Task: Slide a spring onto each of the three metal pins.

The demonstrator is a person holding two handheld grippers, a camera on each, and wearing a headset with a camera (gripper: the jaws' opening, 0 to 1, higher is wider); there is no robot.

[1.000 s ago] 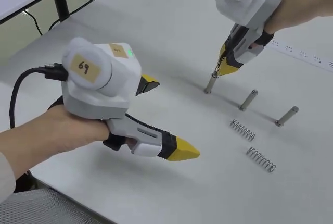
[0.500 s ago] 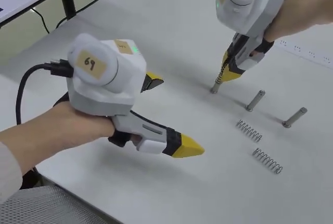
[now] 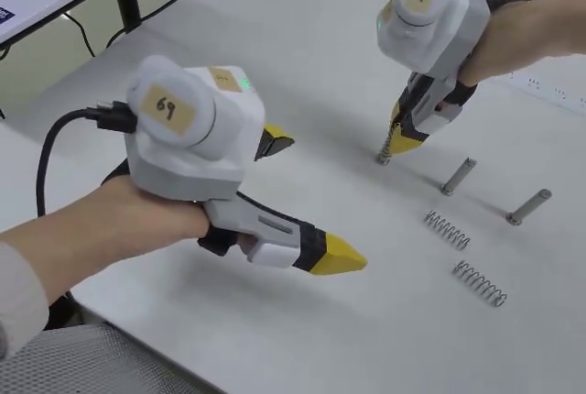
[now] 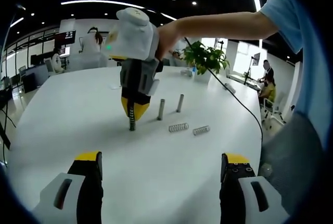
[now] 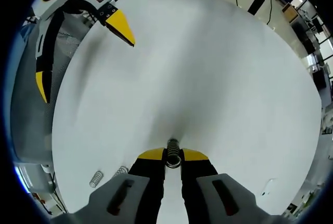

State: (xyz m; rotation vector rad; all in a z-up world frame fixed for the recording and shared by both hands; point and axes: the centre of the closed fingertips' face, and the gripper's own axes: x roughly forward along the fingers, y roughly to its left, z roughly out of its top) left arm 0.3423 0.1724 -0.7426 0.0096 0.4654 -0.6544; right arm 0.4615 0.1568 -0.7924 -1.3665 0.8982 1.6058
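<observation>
I have the right gripper [image 3: 396, 140] at the upper right of the head view. Its yellow-tipped jaws are pinched narrow on a coiled metal spring [image 5: 173, 159] threaded over the leftmost upright metal pin [image 3: 384, 159]. Right of it on the white table [image 3: 275, 37] stand a second steel pin [image 3: 458, 176] and a third steel pin [image 3: 530, 206]. Two loose wire springs [image 3: 447, 229] [image 3: 480, 282] lie below them. My left gripper [image 3: 320, 202] hangs centre-left, jaws spread wide, gripping nothing.
</observation>
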